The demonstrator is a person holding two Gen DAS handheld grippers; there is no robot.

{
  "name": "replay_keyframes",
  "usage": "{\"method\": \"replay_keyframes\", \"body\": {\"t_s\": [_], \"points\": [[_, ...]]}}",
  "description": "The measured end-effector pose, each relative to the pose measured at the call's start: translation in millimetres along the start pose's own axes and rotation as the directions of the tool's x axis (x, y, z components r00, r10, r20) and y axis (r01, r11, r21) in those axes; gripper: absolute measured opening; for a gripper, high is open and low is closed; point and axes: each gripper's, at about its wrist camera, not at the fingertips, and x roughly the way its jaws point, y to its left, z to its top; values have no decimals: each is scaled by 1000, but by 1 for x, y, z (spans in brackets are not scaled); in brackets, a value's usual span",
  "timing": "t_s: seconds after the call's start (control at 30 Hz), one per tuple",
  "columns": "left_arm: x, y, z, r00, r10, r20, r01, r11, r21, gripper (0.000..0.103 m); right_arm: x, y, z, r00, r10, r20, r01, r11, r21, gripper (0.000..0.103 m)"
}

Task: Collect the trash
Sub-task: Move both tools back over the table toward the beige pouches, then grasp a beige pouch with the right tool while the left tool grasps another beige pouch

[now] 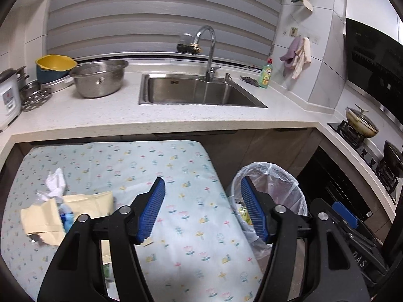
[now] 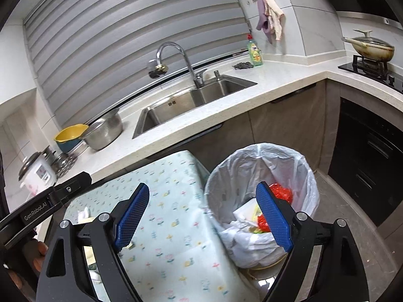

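Trash lies on the patterned table (image 1: 176, 166): a crumpled white tissue (image 1: 56, 182), a torn cream paper bag (image 1: 75, 211) with blue bits inside, and a small scrap (image 1: 146, 242) under the left finger. My left gripper (image 1: 202, 188) is open and empty above the table's right edge. My right gripper (image 2: 202, 196) is open and empty, straddling the table edge (image 2: 176, 176) and the lined trash bin (image 2: 262, 161), which holds red and white trash (image 2: 279, 191). The bin also shows in the left wrist view (image 1: 277, 173).
A white counter (image 1: 126, 115) with a steel sink (image 1: 201, 93), colander (image 1: 99, 80), yellow bowl (image 1: 55, 63) and rice cooker (image 1: 7, 95) runs behind the table. A stove with pans (image 1: 362, 123) stands at right. Dark oven front (image 2: 370, 161) is beside the bin.
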Motion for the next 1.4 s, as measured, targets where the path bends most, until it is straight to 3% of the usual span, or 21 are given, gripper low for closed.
{"method": "replay_keyframes", "body": {"t_s": [0.63, 1.03, 1.4], "points": [[-80, 128, -32, 981, 191, 37, -187, 977, -98, 82, -2, 138, -54, 986, 133, -96, -147, 977, -154, 84], [-102, 219, -63, 959, 282, -35, -283, 934, -219, 92, 23, 207, -103, 965, 162, -206, -207, 953, -223, 84], [-93, 278, -92, 943, 312, -116, -332, 898, -290, 94, 70, 247, -143, 949, 113, -294, -200, 937, -286, 84]]}}
